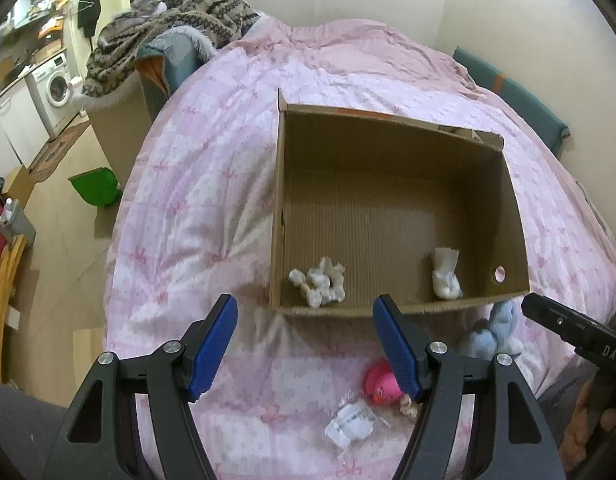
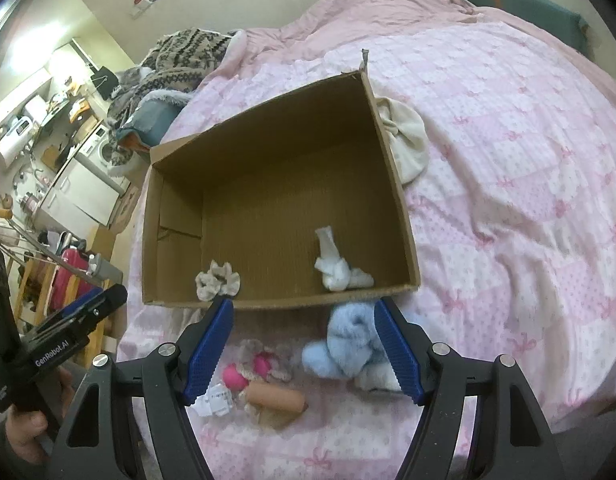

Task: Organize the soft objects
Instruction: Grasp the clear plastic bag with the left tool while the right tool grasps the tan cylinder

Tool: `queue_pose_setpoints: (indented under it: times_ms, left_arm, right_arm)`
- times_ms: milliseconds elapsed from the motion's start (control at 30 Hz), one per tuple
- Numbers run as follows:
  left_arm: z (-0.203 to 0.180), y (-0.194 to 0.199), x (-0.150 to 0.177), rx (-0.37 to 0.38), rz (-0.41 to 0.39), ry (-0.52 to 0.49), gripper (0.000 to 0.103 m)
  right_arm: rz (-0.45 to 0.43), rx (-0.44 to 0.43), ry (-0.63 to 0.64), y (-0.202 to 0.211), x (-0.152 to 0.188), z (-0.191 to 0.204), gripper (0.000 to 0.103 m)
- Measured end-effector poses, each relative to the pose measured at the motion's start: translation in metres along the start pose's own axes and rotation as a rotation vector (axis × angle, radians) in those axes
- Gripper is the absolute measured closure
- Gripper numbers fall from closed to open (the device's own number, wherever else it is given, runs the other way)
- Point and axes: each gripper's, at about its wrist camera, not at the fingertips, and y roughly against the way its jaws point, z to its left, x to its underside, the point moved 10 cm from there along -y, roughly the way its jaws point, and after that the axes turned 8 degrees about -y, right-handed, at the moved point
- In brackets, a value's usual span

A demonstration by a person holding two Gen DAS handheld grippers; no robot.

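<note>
An open cardboard box (image 1: 511, 208) (image 2: 403, 208) lies on the pink quilted bed. Inside it are a beige scrunchie (image 1: 319, 280) (image 2: 218, 280) at the near left and a white soft toy (image 1: 445, 276) (image 2: 339, 268) at the near right. In front of the box lie a light blue plush (image 2: 347, 348) (image 1: 495, 330), a pink soft toy (image 1: 381, 386) (image 2: 246, 372), a tan roll (image 2: 278, 398) and a white plastic packet (image 1: 349, 424) (image 2: 214, 400). My left gripper (image 1: 306, 324) is open and empty above the bed before the box. My right gripper (image 2: 304, 328) is open, the blue plush between its fingers (image 2: 395, 352).
A cream fabric bundle (image 2: 405, 144) lies against the box's right side. A patterned knit blanket (image 1: 168, 28) is piled at the bed's far left corner. A green bin (image 1: 96, 190) stands on the floor left of the bed. A washing machine (image 1: 54, 86) stands beyond.
</note>
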Motion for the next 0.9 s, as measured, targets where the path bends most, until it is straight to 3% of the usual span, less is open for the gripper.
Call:
queue_pose_setpoints:
  times_ms: [167, 400, 533, 833, 900]
  left_arm:
    - [0.003, 0.002, 0.011, 0.002, 0.017, 0.013, 0.035]
    - [0.012, -0.009, 0.041, 0.004, 0.109, 0.070, 0.035]
    - [0.009, -0.024, 0.059, 0.018, 0.194, 0.086, 0.035]
    - [-0.014, -0.065, 0.110, 0.139, 0.438, 0.149, 0.039]
    - [-0.021, -0.070, 0.115, 0.150, 0.459, 0.150, 0.039]
  right_arm:
    - [0.015, 0.005, -0.005, 0.004, 0.013, -0.005, 0.026]
    - [0.044, 0.020, -0.013, 0.007, 0.030, -0.015, 0.026]
    - [0.066, 0.023, -0.047, 0.004, 0.035, -0.021, 0.026]
    - [0.100, 0.033, -0.083, -0.006, 0.038, -0.025, 0.026]
    - [0.110, 0.033, -0.091, -0.009, 0.039, -0.025, 0.026]
